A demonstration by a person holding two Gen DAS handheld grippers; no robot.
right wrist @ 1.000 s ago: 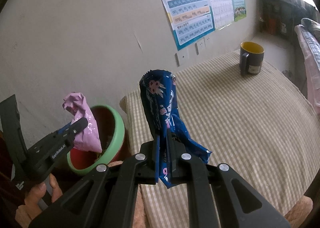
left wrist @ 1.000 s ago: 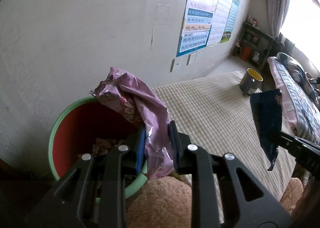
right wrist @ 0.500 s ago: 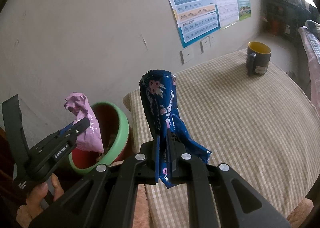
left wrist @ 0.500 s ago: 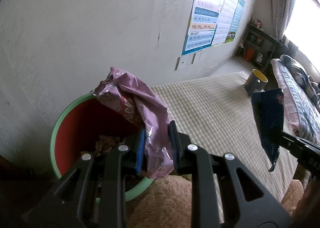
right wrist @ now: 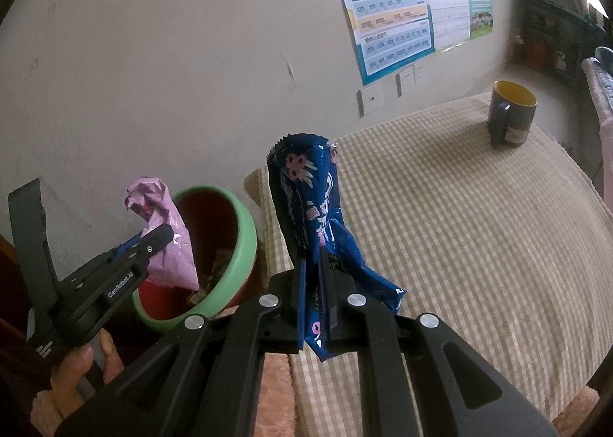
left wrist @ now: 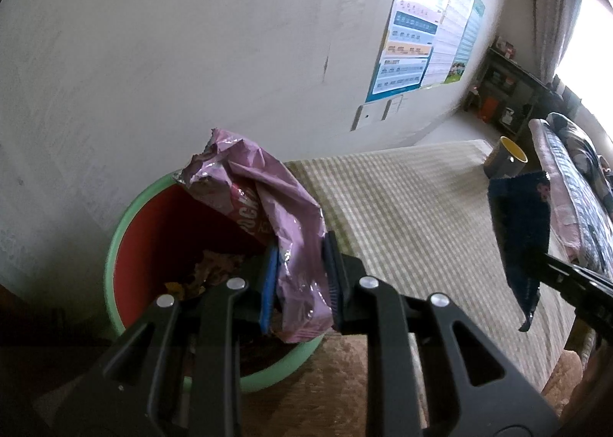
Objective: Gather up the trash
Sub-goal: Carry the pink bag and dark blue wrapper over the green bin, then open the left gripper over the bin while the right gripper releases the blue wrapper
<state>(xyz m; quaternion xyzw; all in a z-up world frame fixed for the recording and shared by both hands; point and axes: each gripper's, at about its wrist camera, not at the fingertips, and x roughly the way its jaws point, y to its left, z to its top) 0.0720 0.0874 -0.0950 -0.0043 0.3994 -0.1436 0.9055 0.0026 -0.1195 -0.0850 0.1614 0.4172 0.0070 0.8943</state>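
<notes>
My left gripper (left wrist: pixel 300 264) is shut on a crumpled pink snack wrapper (left wrist: pixel 264 199), held over the near rim of a green bin with a red inside (left wrist: pixel 126 214). Scraps of trash lie at the bin's bottom. From the right wrist view the same pink wrapper (right wrist: pixel 168 241) hangs over the bin (right wrist: pixel 245 245), with the left gripper (right wrist: pixel 153 241) held by a hand. My right gripper (right wrist: pixel 312 264) is shut on a dark blue snack wrapper (right wrist: pixel 306 199) that stands upright above the table's left end. That blue wrapper (left wrist: pixel 521 234) shows at the right of the left wrist view.
A checked cloth covers the table (right wrist: pixel 459 226), which the bin stands beside. A dark mug with a yellow inside (right wrist: pixel 511 119) stands at the table's far end. A wall with posters (right wrist: pixel 398 27) runs behind. A bed (left wrist: pixel 574 199) lies at the right.
Both grippers have drifted a little toward the bin with their wrappers still gripped. The bin now sits nearer the centre in both views.
</notes>
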